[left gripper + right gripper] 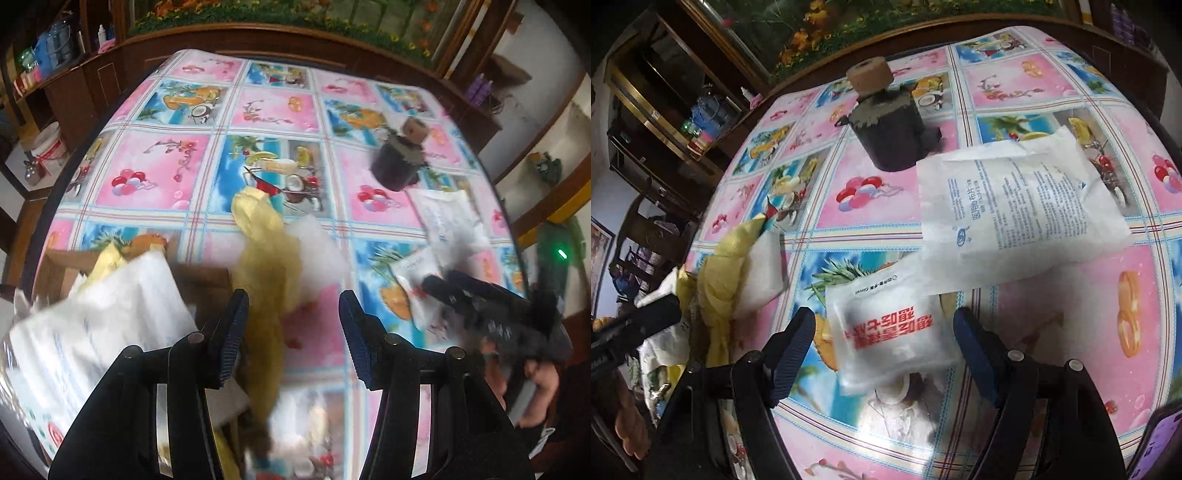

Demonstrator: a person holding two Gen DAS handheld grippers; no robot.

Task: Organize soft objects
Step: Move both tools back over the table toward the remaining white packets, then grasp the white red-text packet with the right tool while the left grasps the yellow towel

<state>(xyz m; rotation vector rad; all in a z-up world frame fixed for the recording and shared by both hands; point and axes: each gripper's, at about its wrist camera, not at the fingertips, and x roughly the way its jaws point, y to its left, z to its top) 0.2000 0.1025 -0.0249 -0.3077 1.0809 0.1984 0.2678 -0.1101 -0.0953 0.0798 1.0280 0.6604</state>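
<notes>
My left gripper (293,325) is open above a crumpled yellow cloth (269,258) that lies on the table beside a white foam pad (317,243). A cardboard box (207,284) at the left holds a large white packet (103,317). My right gripper (884,343) is open, its fingers on either side of a small white packet with red print (890,332), not closed on it. A bigger white packet with blue print (1015,206) lies just beyond. The yellow cloth (716,273) and foam pad (762,269) also show at the left of the right wrist view.
A dark pot with a tan roll on top (886,129) stands behind the packets, also in the left wrist view (399,158). The table carries a pink and blue patterned cover (162,166). Wooden shelves (665,110) and a white bucket (50,146) stand beyond the table edge.
</notes>
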